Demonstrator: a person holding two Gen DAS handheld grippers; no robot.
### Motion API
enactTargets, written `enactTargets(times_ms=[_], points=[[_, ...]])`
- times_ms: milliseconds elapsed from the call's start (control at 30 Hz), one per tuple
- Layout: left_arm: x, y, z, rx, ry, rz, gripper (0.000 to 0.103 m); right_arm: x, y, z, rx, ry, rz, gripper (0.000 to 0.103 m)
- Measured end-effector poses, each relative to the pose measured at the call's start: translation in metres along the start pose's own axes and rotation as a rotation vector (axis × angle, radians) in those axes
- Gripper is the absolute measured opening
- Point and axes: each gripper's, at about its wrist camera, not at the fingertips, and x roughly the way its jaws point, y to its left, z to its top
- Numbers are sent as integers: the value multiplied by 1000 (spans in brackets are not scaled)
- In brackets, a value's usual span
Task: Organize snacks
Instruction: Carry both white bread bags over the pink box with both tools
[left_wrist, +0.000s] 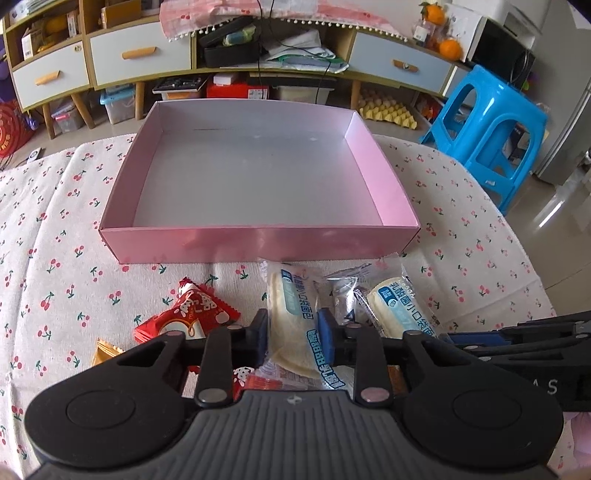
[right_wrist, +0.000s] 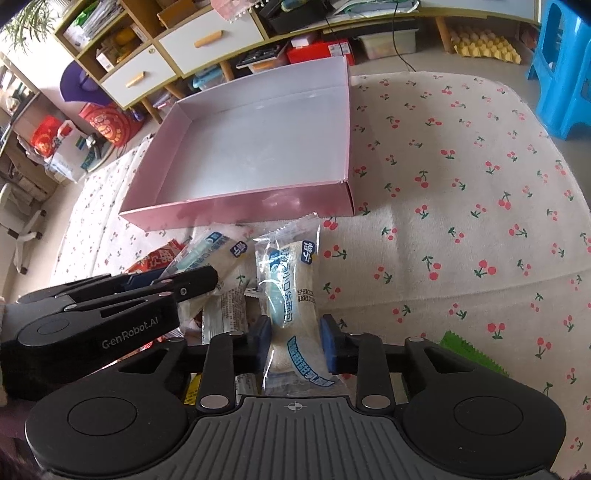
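A shallow pink box (left_wrist: 258, 243) stands open and empty on the cherry-print cloth, beyond a pile of snacks. In the left wrist view my left gripper (left_wrist: 294, 334) is shut on a clear-wrapped bread packet (left_wrist: 291, 295), one pad on each long side. A second bread packet (left_wrist: 399, 306) lies just to its right. In the right wrist view my right gripper (right_wrist: 295, 341) is shut on that second bread packet (right_wrist: 291, 280), which lies pointing toward the pink box (right_wrist: 240, 210). The two grippers are side by side, both angled down at the pile.
A red snack packet (left_wrist: 188, 314) and an orange packet (left_wrist: 105, 350) lie left of the left gripper. A green wrapper (right_wrist: 472, 350) lies right of the right gripper. A blue stool (left_wrist: 487, 122) and a low cabinet (left_wrist: 140, 55) stand beyond the table edge.
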Motion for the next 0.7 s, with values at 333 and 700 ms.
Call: enactTargets(times_ms=[333, 700], points=[[-15, 5, 1, -25, -32, 4, 20, -8, -3, 0, 23, -4, 13, 16], [-28, 12, 6, -55, -82, -2, 19, -22, 2, 4, 44, -47, 48, 11]])
